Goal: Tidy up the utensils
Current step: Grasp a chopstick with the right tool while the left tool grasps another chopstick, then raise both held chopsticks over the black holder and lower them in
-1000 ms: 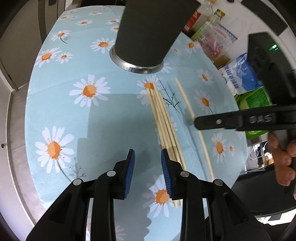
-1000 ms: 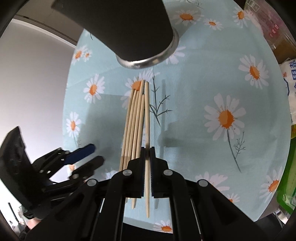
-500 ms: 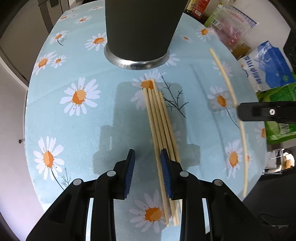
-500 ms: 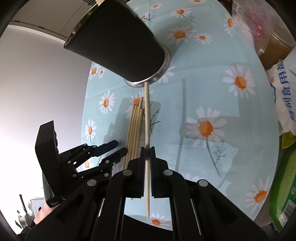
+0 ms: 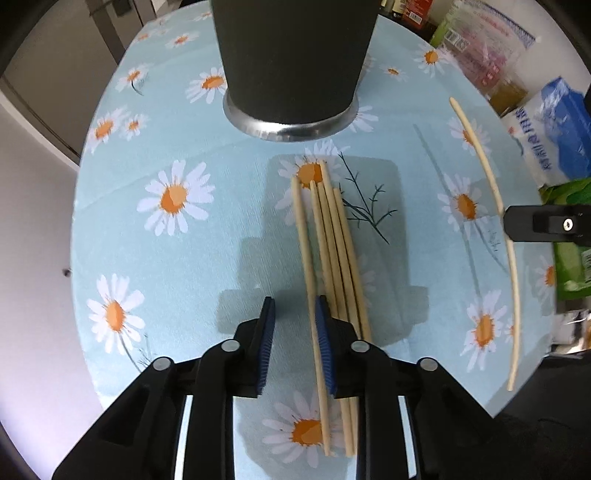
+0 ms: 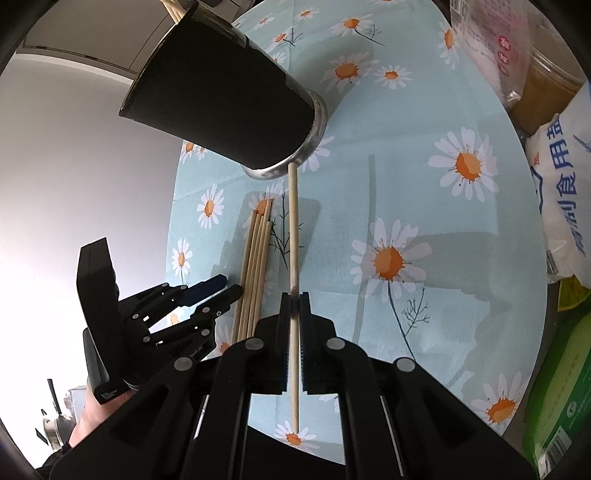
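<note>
My right gripper (image 6: 294,299) is shut on one wooden chopstick (image 6: 293,236) and holds it lifted above the table; it also shows in the left wrist view (image 5: 484,166). Several chopsticks (image 5: 332,251) lie side by side on the daisy tablecloth (image 5: 166,258), also in the right wrist view (image 6: 255,266). My left gripper (image 5: 293,317) is open, low over their near ends, its right pad beside the leftmost stick. A black cup with a steel base (image 5: 291,62) stands beyond the sticks; chopstick tips poke from its mouth (image 6: 173,7).
Food packets and jars (image 5: 491,59) crowd the table's far right edge. A blue and white salt bag (image 6: 565,177) and a green packet (image 6: 561,387) lie off the right side. The table's rounded edge is close behind both grippers.
My right gripper has lifted its chopstick higher off the table and away from the bundle. My left gripper has moved in lower over the bundle's near ends.
</note>
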